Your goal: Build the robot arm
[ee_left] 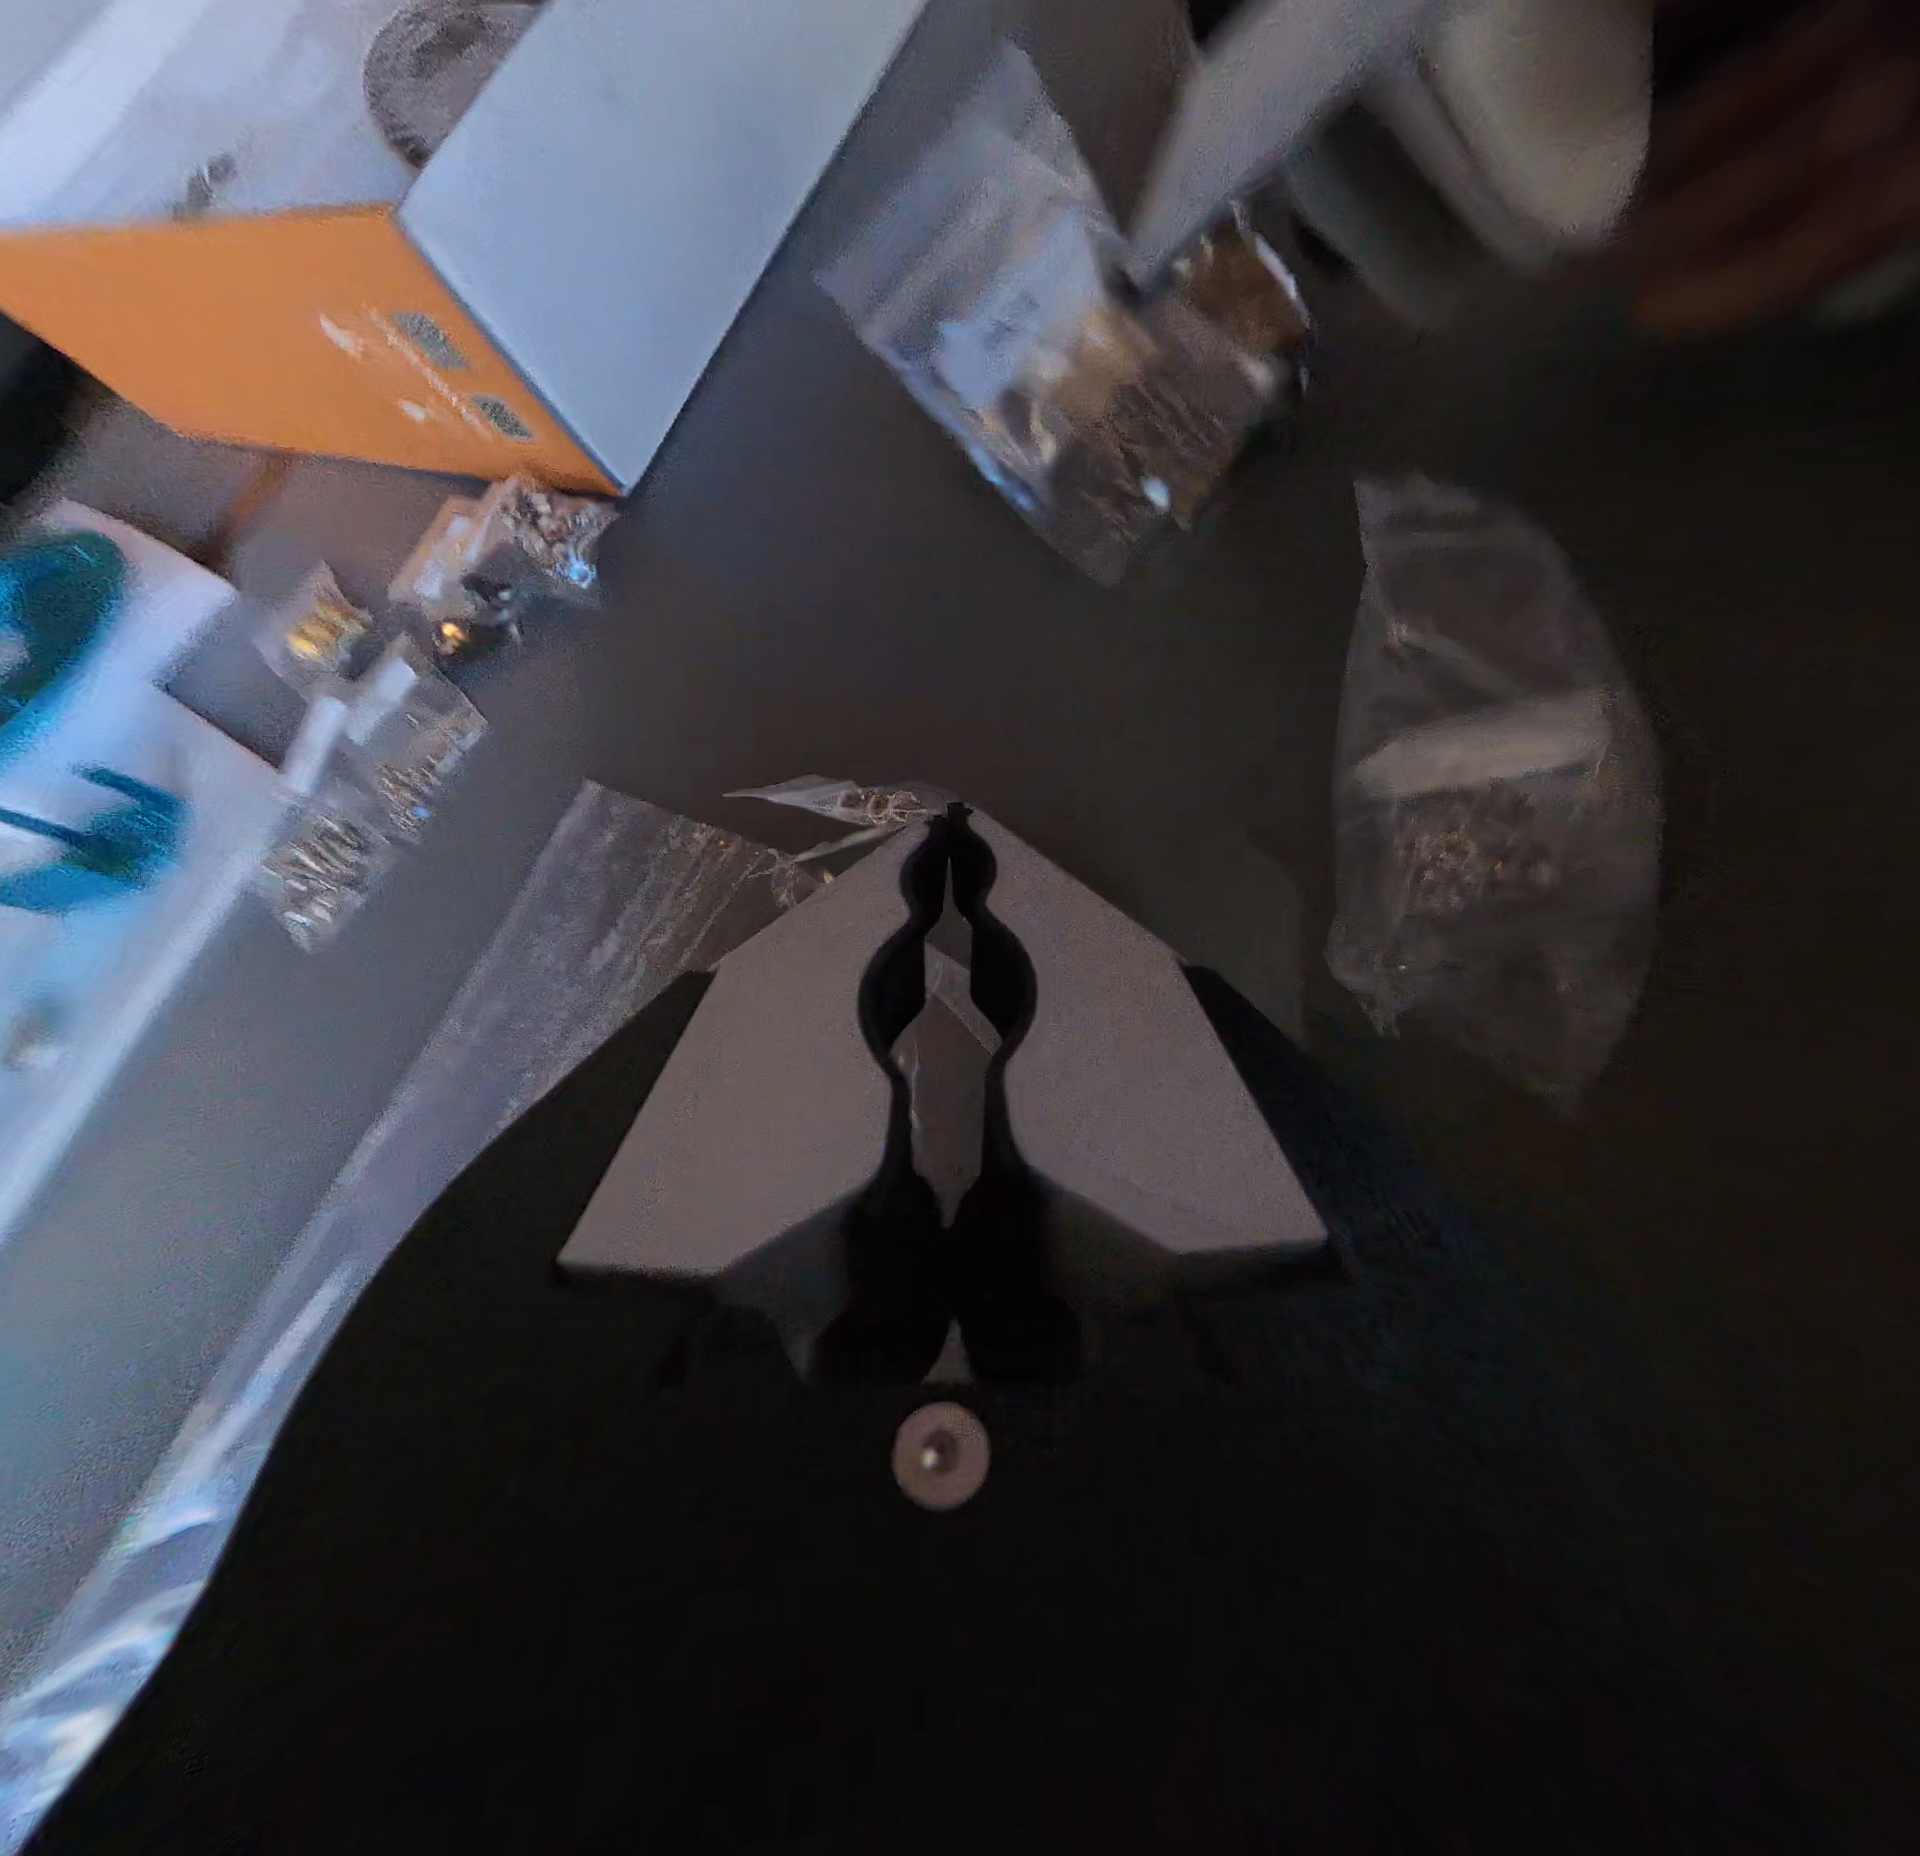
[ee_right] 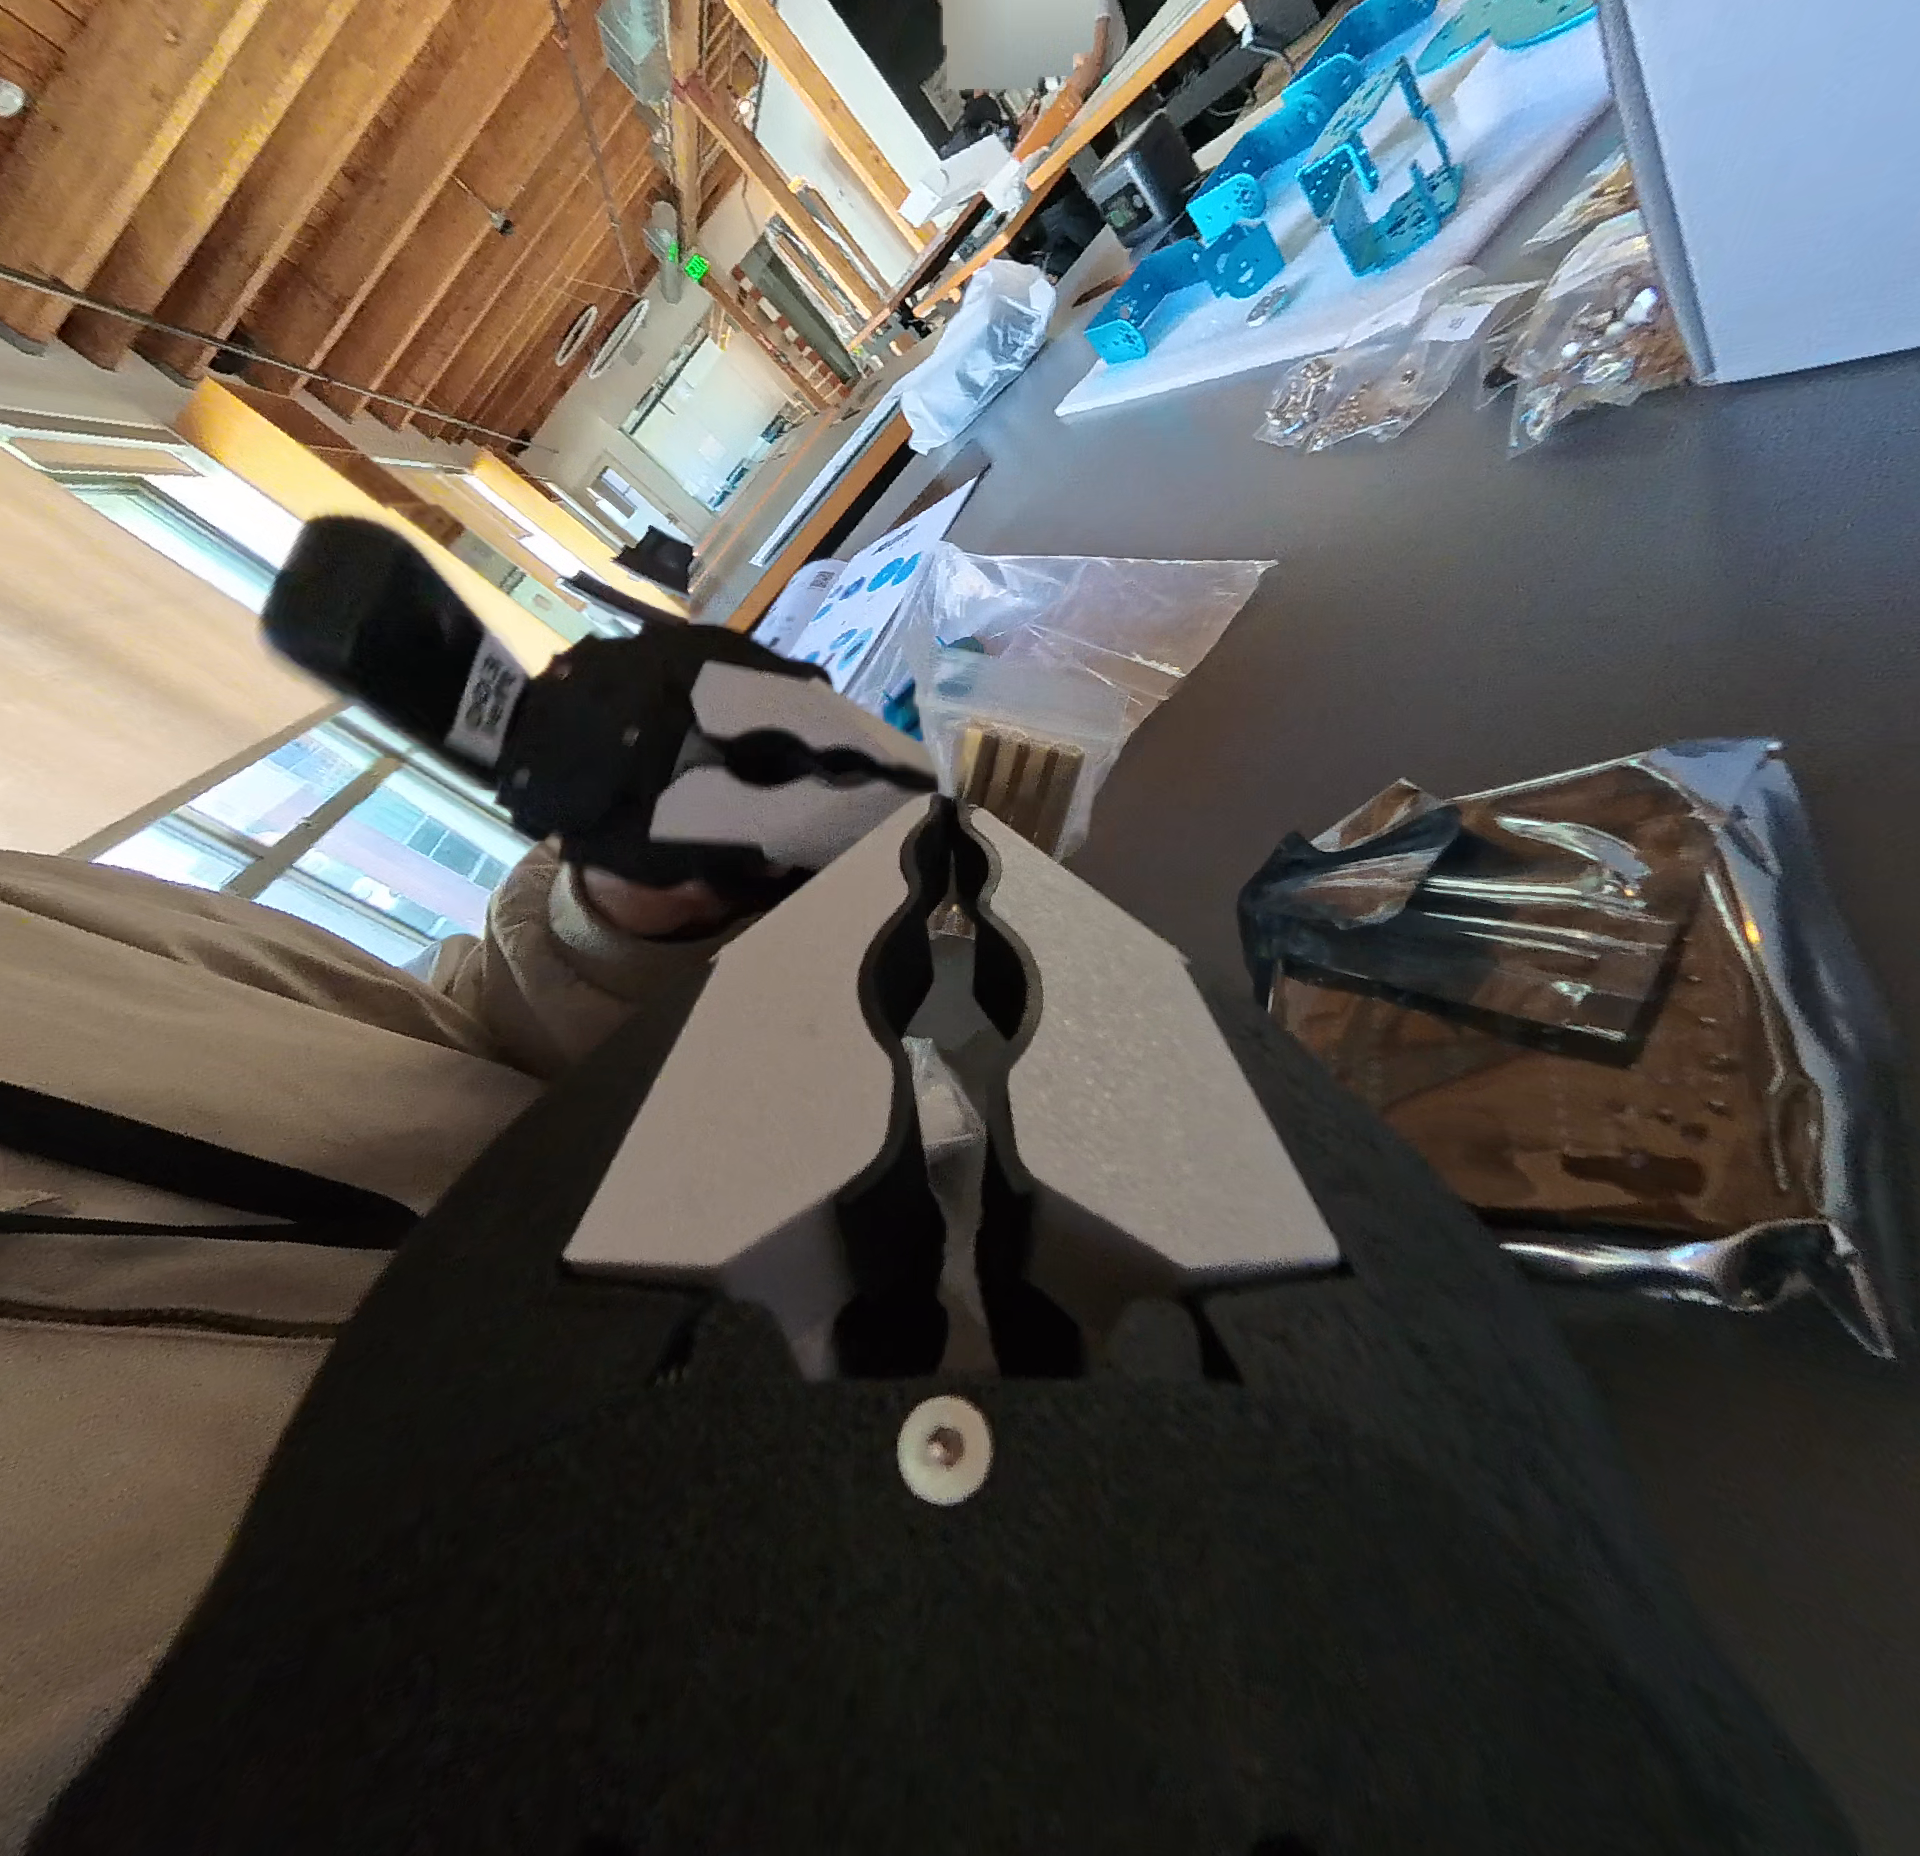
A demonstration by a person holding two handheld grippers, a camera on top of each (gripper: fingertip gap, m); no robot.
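Observation:
My left gripper (ee_left: 954,819) is shut, with clear plastic showing in the gap between its fingers. A small clear bag of screws (ee_left: 847,804) sticks out at its tips. My right gripper (ee_right: 951,814) is also shut, with clear plastic showing between its fingers. In the blurred left wrist view it reaches in from the top right (ee_left: 1138,268), pinching the top of a clear bag of metal hardware (ee_left: 1081,393) held above the dark table (ee_left: 987,643). In the right wrist view the left gripper (ee_right: 920,780) shows shut, just beyond my right fingertips.
An orange and white box (ee_left: 312,331) stands at the back left. More clear hardware bags (ee_left: 1486,767) (ee_right: 1351,393) lie on the table. There are also a silver foil bag (ee_right: 1558,996), a large clear bag (ee_right: 1070,643), blue metal brackets (ee_right: 1351,175) and a person's beige sleeve (ee_right: 312,975). One gripper's finger ends stand about 9 cm off the other's.

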